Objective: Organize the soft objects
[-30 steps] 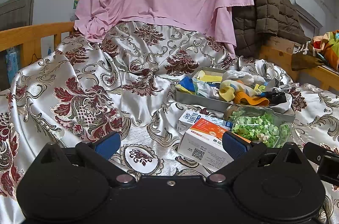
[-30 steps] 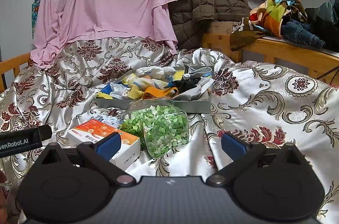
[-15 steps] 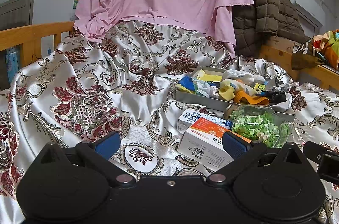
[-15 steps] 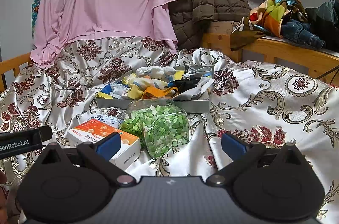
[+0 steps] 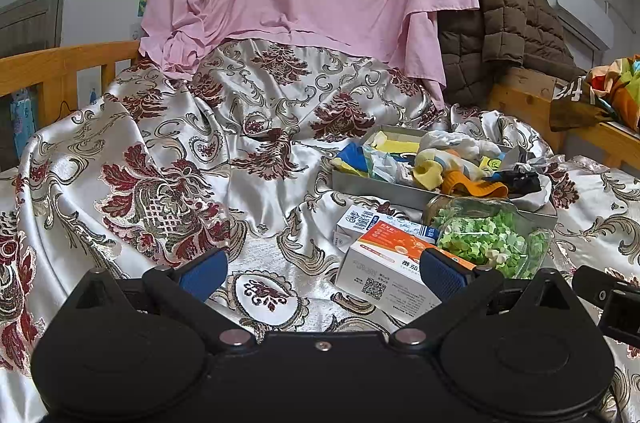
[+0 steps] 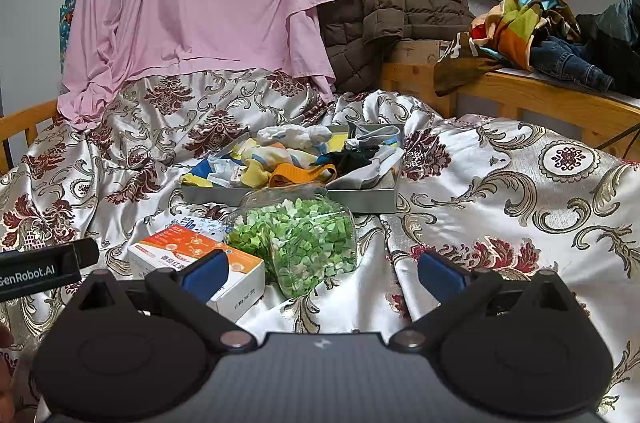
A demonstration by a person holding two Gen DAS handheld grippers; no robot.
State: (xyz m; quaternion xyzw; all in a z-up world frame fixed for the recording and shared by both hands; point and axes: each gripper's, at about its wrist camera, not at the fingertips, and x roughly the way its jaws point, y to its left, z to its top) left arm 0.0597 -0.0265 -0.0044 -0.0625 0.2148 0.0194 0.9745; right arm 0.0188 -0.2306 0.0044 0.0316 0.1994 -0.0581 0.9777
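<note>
1. Far left there's nothing to sort, just the slippery satin bedspread [image 5: 168, 159] bunched into folds over the bed. The left gripper [image 5: 323, 269] hangs low over it with its jaws spread wide and nothing between them.

2. Moving right: two cartons lie on the bedspread, an orange-topped box [image 6: 200, 257] in front and a blue-and-white carton [image 5: 360, 223] tucked just behind it. They aren't soft, so I'd guess they're distractors. Risk here: the left jaws sit closest to them, so a lazy reach could clip or grab the box instead.

3. Just beside the box is a clear jar of green bits [image 6: 298, 237] lying on its side, right in front of the tray. It could roll on that satin if nudged, and it blocks the straight path in.

4. Behind the jar is the grey tray [image 6: 360, 201] with the soft stuff: a heap of socks [image 6: 288, 153], white, yellow, orange and dark ones, all tangled. Pinching one will probably drag its neighbours out with it, and some already hang over the rim.

5. The right gripper [image 6: 320, 271] is also wide apart and empty, aimed at the jar and tray. The tray rests on uneven folds, so pushing down hard could tip it.

6. Far right is bare bedspread, with a clothes pile [image 6: 532, 27] on the wooden rail behind, well apart.
</note>
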